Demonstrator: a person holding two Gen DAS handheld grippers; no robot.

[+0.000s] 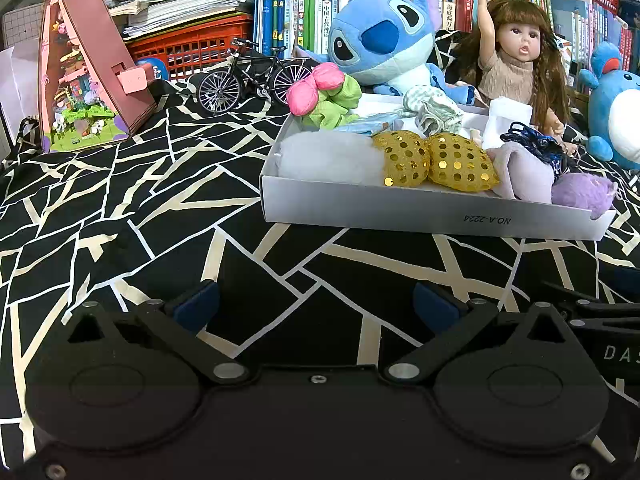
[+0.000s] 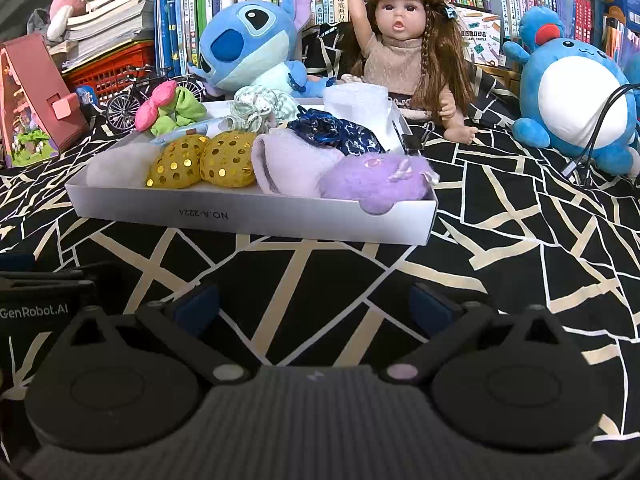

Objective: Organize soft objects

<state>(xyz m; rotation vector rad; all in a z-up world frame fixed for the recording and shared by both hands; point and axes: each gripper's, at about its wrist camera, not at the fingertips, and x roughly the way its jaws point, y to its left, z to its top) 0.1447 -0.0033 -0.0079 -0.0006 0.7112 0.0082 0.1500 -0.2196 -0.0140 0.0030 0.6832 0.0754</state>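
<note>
The left gripper (image 1: 316, 308) and right gripper (image 2: 316, 304) are both spread wide at the bottom of the frames, holding nothing. The soft things sit in the white box (image 2: 256, 216) in the middle, on the black cloth (image 1: 120, 220).

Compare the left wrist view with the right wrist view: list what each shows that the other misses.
Only the left wrist view shows the pink A-frame miniature house nearly whole, and the complete black model bicycle.

Only the right wrist view shows the round blue-and-white plush in full, black cables across it, and a black binder clip on the tray's corner.

Both show the white cardboard tray of soft items, gold sequinned pouches, blue alien plush, long-haired doll.
</note>
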